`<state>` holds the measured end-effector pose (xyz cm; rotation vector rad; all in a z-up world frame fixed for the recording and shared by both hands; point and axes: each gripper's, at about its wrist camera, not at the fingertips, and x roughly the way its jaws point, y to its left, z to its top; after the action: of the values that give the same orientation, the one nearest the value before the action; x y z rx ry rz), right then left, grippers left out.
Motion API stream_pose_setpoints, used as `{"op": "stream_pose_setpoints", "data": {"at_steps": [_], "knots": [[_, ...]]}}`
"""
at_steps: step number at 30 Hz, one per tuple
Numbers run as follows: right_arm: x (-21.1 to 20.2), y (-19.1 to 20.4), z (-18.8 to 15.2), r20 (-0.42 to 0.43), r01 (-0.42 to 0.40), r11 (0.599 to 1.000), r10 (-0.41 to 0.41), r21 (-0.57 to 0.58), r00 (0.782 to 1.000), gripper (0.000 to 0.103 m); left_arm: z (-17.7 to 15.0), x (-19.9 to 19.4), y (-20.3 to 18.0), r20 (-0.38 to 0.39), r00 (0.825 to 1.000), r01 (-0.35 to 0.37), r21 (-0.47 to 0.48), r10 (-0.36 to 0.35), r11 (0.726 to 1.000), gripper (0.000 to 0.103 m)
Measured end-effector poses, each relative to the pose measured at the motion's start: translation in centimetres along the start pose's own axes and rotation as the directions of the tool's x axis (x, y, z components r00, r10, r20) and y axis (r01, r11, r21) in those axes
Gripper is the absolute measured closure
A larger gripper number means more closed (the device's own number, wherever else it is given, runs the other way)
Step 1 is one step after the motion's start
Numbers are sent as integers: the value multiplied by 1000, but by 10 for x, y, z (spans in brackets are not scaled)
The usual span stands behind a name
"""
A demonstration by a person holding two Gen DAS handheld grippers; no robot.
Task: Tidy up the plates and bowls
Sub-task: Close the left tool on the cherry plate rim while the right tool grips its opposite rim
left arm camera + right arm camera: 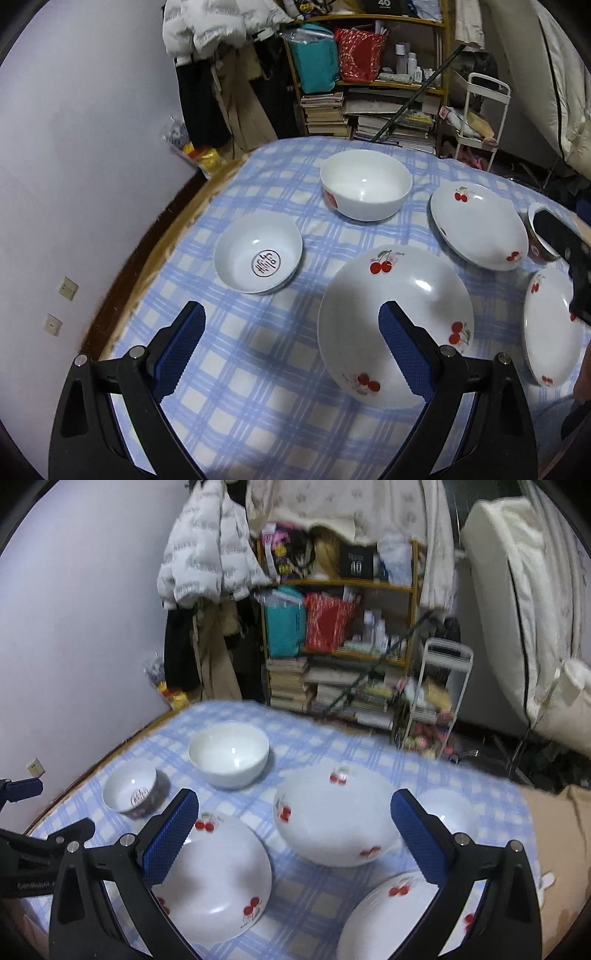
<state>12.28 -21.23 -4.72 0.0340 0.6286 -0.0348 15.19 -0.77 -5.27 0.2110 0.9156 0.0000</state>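
Table (236, 417): covered by a blue-and-white checked cloth; every dish sits on it.
Cherry plates: three lie apart from one another; the nearest (395, 328) lies between the left gripper's fingers in the left view, one (480, 225) farther right, one (552, 328) at the right edge.
Large white bowl (365, 188): upright at the far side, with a red mark on its outer wall that only the left view shows.
Small bowl (258, 254): upright near the left edge, with a round printed seal inside.
Dark-sided bowl (537, 240): mostly hidden in the left view; in the right view a pale blurred dish (448, 808) lies behind the right finger.
Left gripper (291, 347): fingers spread wide, holding nothing.
Right gripper (293, 834): fingers spread wide above the plates, empty; the view is blurred.
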Motion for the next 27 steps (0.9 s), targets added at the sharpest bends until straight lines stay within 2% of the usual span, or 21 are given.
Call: {"op": "stream_pose_setpoints", "data": {"at_steps": [3, 10, 14, 19, 22, 23, 24, 25, 26, 27], "knots": [[16, 2, -5, -37, 5, 1000, -6, -26, 999, 0, 0, 24, 5, -43, 999, 1, -53, -3, 999, 9], [50, 9, -17, -151, -36, 999, 31, -36, 988, 2, -5, 66, 6, -147, 988, 24, -84, -36, 996, 9], [72, 14, -30, -208, -42, 996, 26, -74, 978, 12, -12, 87, 2, -223, 974, 7, -92, -27, 996, 9], [88, 13, -40, -266, -66, 994, 41, -87, 963, 21, -17, 102, -1, -252, 967, 12, -97, -36, 995, 9], [96, 13, -44, -294, -79, 993, 50, -85, 955, 32, -22, 110, -5, -270, 962, 23, -96, -48, 995, 9], [100, 12, -46, -308, -83, 993, 53, -84, 950, 39, -21, 113, -5, -278, 959, 20, -96, -46, 995, 10], [102, 12, -48, -315, -84, 993, 53, -85, 948, 54, -22, 115, -6, -289, 956, 18, -98, -46, 995, 12], [105, 10, -49, -321, -77, 993, 45, -87, 946, 62, -22, 117, -6, -294, 954, 22, -103, -52, 994, 16], [107, 9, -50, -331, -74, 994, 43, -84, 943, 68, -23, 118, -5, -296, 952, 41, -117, -74, 992, 21], [110, 7, -51, -343, -82, 994, 51, -74, 938, 68, -23, 120, -5, -299, 950, 51, -124, -86, 991, 21]]}}
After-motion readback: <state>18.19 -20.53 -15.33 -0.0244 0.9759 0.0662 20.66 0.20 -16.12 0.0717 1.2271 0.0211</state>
